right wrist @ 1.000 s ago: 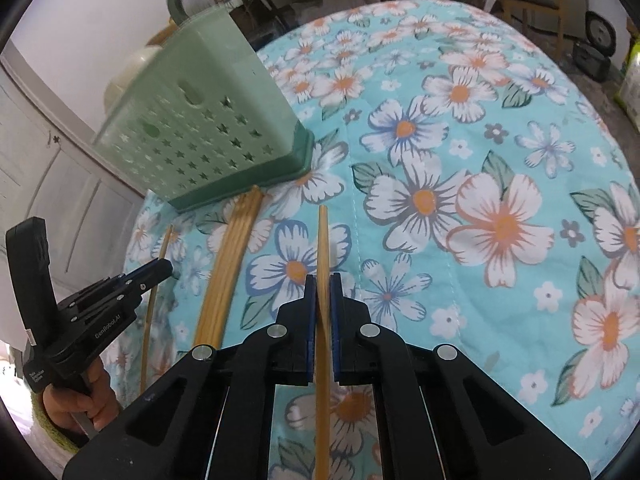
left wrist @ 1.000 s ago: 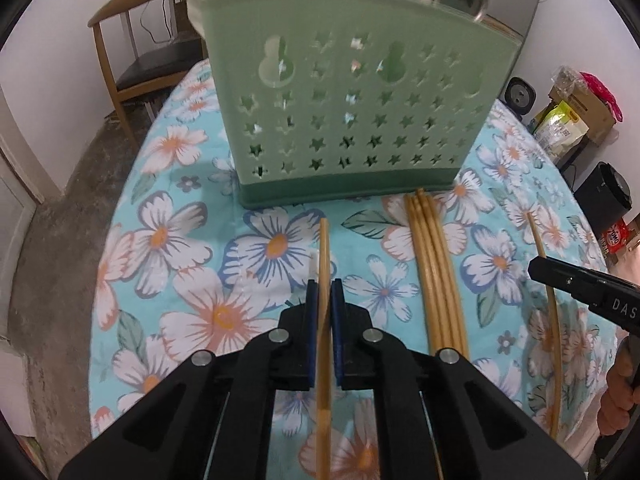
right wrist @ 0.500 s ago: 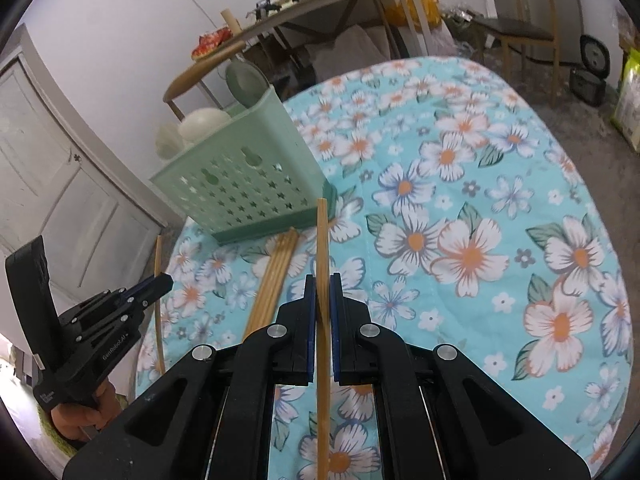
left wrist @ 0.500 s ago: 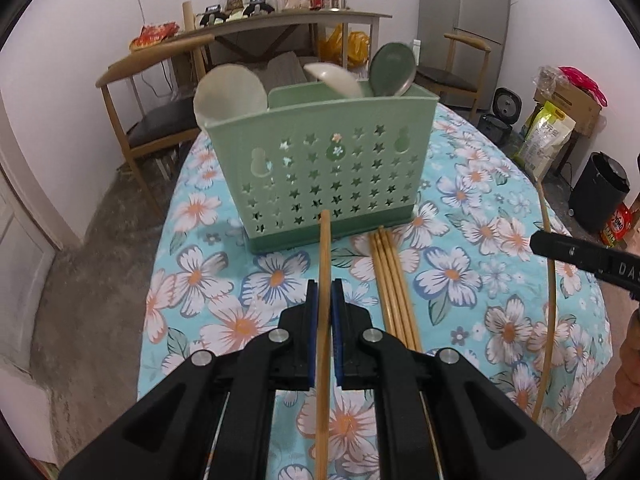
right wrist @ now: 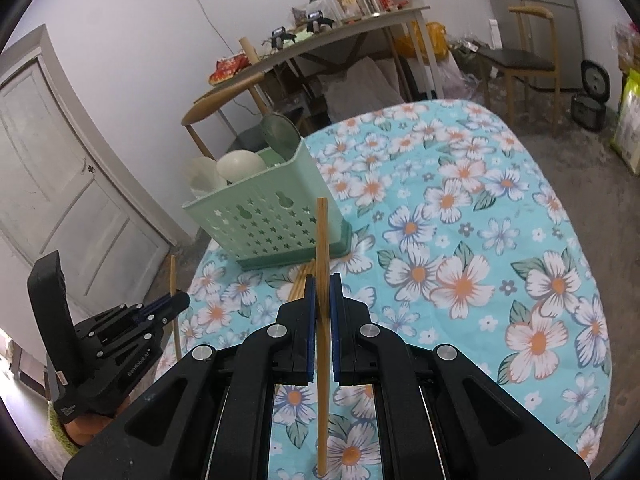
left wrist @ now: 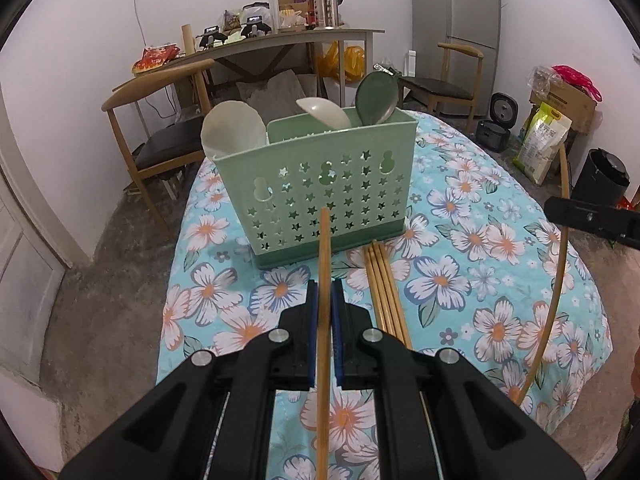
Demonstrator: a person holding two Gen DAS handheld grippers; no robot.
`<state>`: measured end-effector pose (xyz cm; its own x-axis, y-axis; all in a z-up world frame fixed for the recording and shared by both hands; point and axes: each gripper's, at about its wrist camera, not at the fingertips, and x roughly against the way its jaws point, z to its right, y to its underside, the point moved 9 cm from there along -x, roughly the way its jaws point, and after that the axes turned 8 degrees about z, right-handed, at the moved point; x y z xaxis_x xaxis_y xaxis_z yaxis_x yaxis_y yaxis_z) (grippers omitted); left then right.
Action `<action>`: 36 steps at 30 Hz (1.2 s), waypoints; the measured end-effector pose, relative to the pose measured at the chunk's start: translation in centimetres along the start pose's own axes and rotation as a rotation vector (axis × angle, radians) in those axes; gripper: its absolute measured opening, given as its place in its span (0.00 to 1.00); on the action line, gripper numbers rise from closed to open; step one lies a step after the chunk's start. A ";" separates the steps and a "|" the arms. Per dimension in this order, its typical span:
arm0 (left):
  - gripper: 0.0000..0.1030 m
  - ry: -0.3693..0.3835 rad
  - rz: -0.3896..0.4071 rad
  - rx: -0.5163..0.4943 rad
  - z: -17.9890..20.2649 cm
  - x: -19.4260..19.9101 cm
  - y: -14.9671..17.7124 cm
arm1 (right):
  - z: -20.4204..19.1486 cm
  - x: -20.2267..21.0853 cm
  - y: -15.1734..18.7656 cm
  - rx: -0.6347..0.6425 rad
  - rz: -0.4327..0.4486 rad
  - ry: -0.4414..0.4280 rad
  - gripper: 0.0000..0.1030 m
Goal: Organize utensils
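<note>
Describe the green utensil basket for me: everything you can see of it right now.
The green basket looks like pale plastic, rectangular, standing upright on the floral tablecloth. Its walls are pierced with star and gourd-shaped cutouts above a darker green base. Three spoons stick out of its top. Loose chopsticks lie with their tips against its base. Neither gripper touches it.

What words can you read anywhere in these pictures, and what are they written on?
Left gripper: pale lettering along its black body, and a small white label lower on the handle, both too blurred to read.
Yellow-green bag on the floor: printed characters, too small to read.
Red packet on the far desk: print unreadable.
Nothing else legible.
</note>
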<state>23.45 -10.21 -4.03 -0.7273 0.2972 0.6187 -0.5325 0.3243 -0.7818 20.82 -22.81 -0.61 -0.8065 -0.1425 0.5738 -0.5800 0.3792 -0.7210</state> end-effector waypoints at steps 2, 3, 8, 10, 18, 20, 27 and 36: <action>0.05 -0.003 0.004 -0.005 0.1 0.2 0.0 | -0.1 0.3 -0.2 0.004 0.008 -0.002 0.05; 0.05 -0.005 0.006 -0.006 0.1 0.3 -0.1 | -0.2 0.5 -0.3 0.005 0.012 -0.003 0.05; 0.05 -0.014 0.018 -0.017 0.3 0.7 -0.3 | -0.3 1.1 -0.7 0.012 0.032 -0.006 0.04; 0.05 -0.016 0.022 -0.021 0.4 0.8 -0.3 | -0.4 1.4 -0.9 0.015 0.039 -0.007 0.05; 0.05 -0.010 0.027 -0.032 0.8 1.2 -0.5 | -0.6 2.3 -1.2 0.012 0.055 -0.018 0.04; 0.05 -0.004 0.026 -0.038 1.2 1.3 -0.5 | -0.7 2.6 -1.0 0.003 0.049 -0.034 0.05; 0.05 0.045 0.021 -0.085 3.7 2.3 0.0 | 0.1 3.3 0.7 -0.090 -0.009 -0.107 0.05; 0.05 0.095 -0.005 -0.125 6.4 2.8 1.6 | 1.4 4.2 4.0 -0.168 -0.066 -0.121 0.05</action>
<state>17.79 -14.60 -4.08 -0.6778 0.3769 0.6313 -0.4733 0.4335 -0.7669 14.96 -23.14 -1.59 -0.7814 -0.2769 0.5593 -0.6126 0.5113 -0.6027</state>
